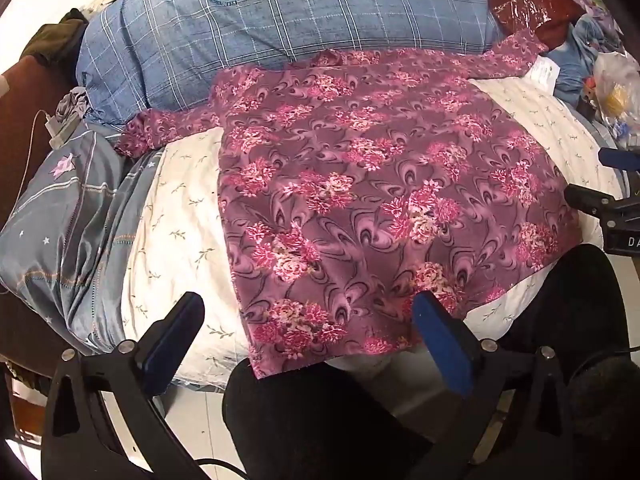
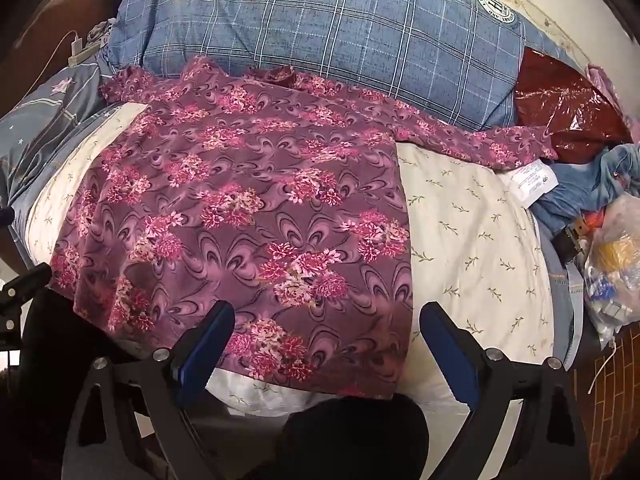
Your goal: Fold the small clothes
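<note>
A purple floral long-sleeved shirt (image 1: 360, 184) (image 2: 248, 216) lies spread flat on a cream quilt (image 1: 176, 232) (image 2: 472, 240), both sleeves stretched out sideways near the pillow. My left gripper (image 1: 308, 312) hovers open over the shirt's near hem, nothing between its blue pads. My right gripper (image 2: 328, 320) is also open, above the hem close to the shirt's right bottom corner, and grips nothing. At the right edge of the left wrist view, part of the right gripper (image 1: 608, 204) shows.
A blue checked pillow (image 1: 300, 20) (image 2: 340, 40) lies behind the shirt. A grey star-print pillow (image 1: 64, 216) is at the left, a charger (image 1: 60, 128) near it. A red plastic-wrapped package (image 2: 560, 108), blue clothes (image 2: 592, 184) and a plastic bag (image 2: 616, 256) crowd the right. Dark-trousered knees (image 1: 320, 420) press against the bed edge.
</note>
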{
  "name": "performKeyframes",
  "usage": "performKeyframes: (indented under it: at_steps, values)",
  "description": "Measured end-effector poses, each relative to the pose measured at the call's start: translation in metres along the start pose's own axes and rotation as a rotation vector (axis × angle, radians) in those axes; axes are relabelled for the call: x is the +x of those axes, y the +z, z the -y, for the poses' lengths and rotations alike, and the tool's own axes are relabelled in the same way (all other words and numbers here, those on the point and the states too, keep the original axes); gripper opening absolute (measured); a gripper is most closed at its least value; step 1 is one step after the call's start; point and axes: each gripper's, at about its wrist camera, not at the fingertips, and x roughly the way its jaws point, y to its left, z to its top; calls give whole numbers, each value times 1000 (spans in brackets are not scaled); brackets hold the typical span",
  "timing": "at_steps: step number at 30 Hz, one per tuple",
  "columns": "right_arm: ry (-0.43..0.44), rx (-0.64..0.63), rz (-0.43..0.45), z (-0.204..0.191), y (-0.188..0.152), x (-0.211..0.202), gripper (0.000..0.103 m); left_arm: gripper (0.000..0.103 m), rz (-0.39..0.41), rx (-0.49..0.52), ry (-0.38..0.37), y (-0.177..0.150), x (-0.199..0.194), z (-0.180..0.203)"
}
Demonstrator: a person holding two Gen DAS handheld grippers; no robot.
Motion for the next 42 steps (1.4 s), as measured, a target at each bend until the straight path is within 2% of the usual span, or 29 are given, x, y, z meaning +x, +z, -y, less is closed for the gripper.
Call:
performKeyframes:
  at_steps: [6, 13, 25, 33, 40, 42]
  values:
    - [0, 4, -12, -1, 5, -4, 95, 103, 23, -35, -10, 1, -8, -8]
    - [-14, -1, 5, -8, 9, -19, 95, 103, 53, -30, -13, -3, -18, -8]
    - [-64, -62, 66, -10, 7, -30, 95, 103, 98, -19, -9, -1, -28, -16]
    - [-78, -22, 69, 15, 3, -18, 95, 103, 69, -9, 2, 6, -18, -21]
    - [-67, 50, 24, 42, -10, 1, 95, 103, 23, -5, -10, 18, -1, -18]
    - [-55, 86, 7, 52, -15, 5, 95, 103, 23, -8, -35, 23, 0, -15]
